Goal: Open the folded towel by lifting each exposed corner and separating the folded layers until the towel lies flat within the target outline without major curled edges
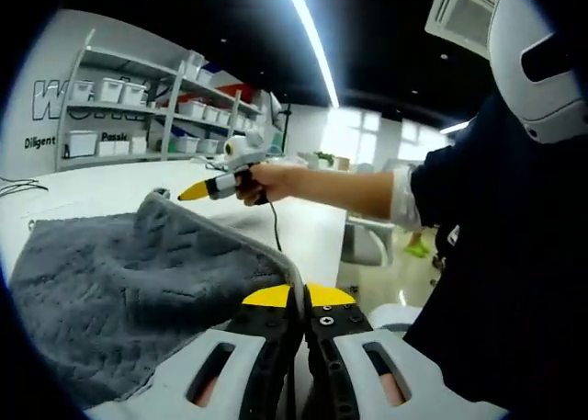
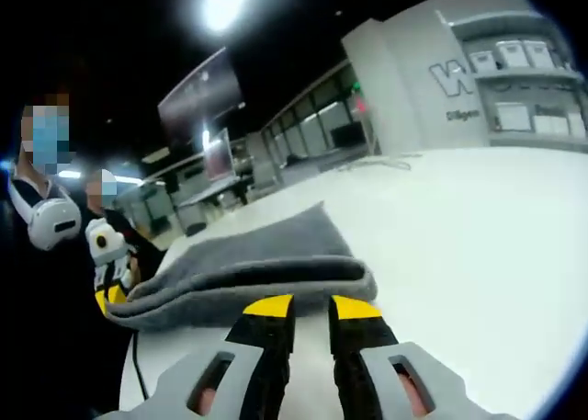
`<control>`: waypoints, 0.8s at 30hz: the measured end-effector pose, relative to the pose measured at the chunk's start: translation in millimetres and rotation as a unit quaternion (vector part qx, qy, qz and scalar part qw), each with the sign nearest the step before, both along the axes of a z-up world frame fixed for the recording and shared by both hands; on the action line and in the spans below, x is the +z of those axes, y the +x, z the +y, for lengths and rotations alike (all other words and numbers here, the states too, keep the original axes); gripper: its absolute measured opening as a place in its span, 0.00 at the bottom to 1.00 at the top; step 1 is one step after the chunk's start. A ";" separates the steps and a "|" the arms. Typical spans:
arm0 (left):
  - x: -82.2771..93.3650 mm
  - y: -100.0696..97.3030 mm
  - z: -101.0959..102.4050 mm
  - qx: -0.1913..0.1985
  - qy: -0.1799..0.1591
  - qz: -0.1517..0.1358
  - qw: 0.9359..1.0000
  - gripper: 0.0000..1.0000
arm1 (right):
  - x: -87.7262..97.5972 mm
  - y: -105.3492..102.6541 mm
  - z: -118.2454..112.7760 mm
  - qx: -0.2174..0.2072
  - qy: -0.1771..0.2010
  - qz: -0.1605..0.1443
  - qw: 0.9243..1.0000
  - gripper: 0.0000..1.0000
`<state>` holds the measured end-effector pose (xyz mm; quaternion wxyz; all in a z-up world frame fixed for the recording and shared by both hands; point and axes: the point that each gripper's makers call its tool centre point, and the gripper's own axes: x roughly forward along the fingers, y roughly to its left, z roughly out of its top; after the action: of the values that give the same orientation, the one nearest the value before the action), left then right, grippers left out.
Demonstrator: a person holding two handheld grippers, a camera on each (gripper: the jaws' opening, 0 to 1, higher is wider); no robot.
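White tabletop, smooth and matte, carries the work; behind it stands grey metal shelving stacked with white storage bins, under a long ceiling light strip.

My grey towel lies on the table, a thick terry cloth with a looped, slightly ribbed pile and a stitched hem. It is partly raised: one edge is lifted into a soft ridge, the layers still doubled over.

My left gripper, with 2 yellow-tipped black jaws on a pale plastic body, has its jaws pressed together on the towel's hem at the near edge; the cloth runs up into the pinch.

My right gripper has the same build. In the right gripper view its yellow tips sit close together just under the rolled, rounded fold of the towel; they seem to pinch its edge, but I cannot tell for sure. From the left gripper view it is raised over the far side of the towel, held in my hand.
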<state>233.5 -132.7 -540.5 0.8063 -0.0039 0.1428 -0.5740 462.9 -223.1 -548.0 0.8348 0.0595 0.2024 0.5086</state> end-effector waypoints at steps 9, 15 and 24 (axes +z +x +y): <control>-12.4 -1.1 -6.2 -0.012 0.013 -0.003 1.000 0.05 | -16.5 -13.6 -13.4 -0.005 -0.112 -0.037 0.993 0.16; -14.1 -4.9 -8.3 -0.027 0.005 0.004 1.000 0.07 | -12.5 -22.3 -5.5 0.007 -0.153 -0.069 0.986 0.17; 0.9 4.2 1.3 -0.004 -0.034 0.005 0.999 0.21 | -8.7 -14.7 -1.7 0.036 -0.223 -0.108 0.968 0.21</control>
<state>237.7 -131.4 -539.6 0.8028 -0.0339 0.1269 -0.5816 448.2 -224.9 -556.7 0.8250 -0.1911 0.2212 0.4837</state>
